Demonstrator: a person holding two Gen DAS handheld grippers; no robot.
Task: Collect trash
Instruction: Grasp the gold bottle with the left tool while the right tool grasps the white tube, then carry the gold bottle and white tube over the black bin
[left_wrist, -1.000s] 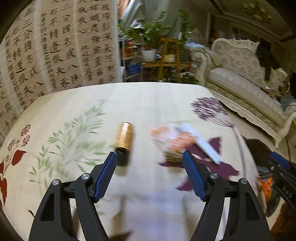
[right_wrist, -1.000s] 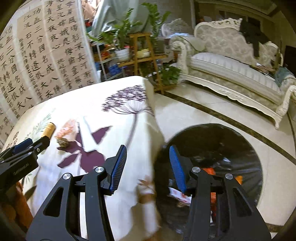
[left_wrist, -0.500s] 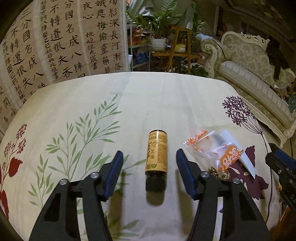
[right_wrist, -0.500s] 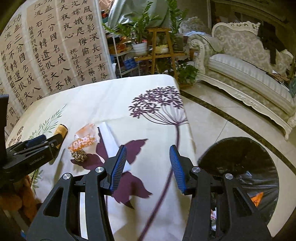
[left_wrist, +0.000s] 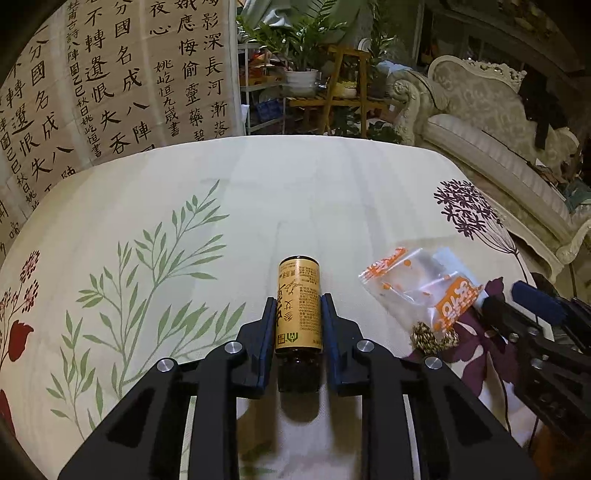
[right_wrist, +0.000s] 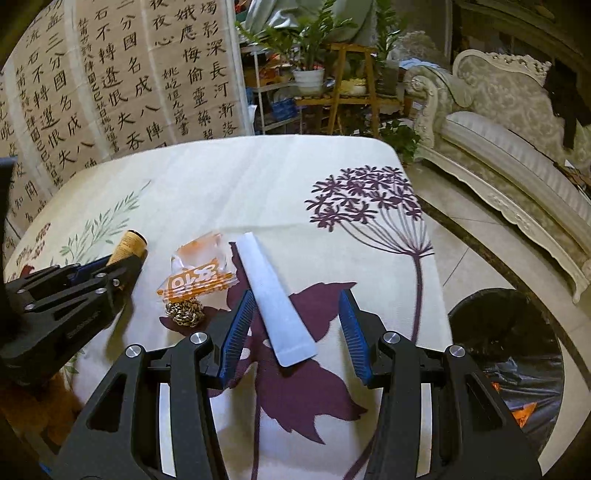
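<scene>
Gold-labelled brown bottle lies on its side on the flowered tablecloth, dark cap end toward the camera. Left wrist view: left gripper has just been closing, and both blue pads now sit flush against the bottle's label, clamped on it. At 3 o'clock from the bottle, near but apart, lies a clear plastic wrapper with orange print; a small gold wire scrubber touches the wrapper's near edge. The tip of the right gripper shows at the frame's 3 o'clock edge, its blue pad beyond the wrapper. A calligraphy screen stands at 11 o'clock behind the table, potted plants at 12, a pale sofa at 2.

Right wrist view: right gripper hangs over the tablecloth with its jaws apart, nothing pressed between them. A flat white paper strip lies on the cloth, its near end between the blue pads but closer to the left one; whether that pad touches it I cannot tell. The wrapper and scrubber lie at 9 o'clock of the strip. The left gripper shows at the frame's 9 o'clock, the bottle jutting past its tip. A black-lined bin stands on the tile floor at 4 o'clock, with orange scraps inside.
</scene>
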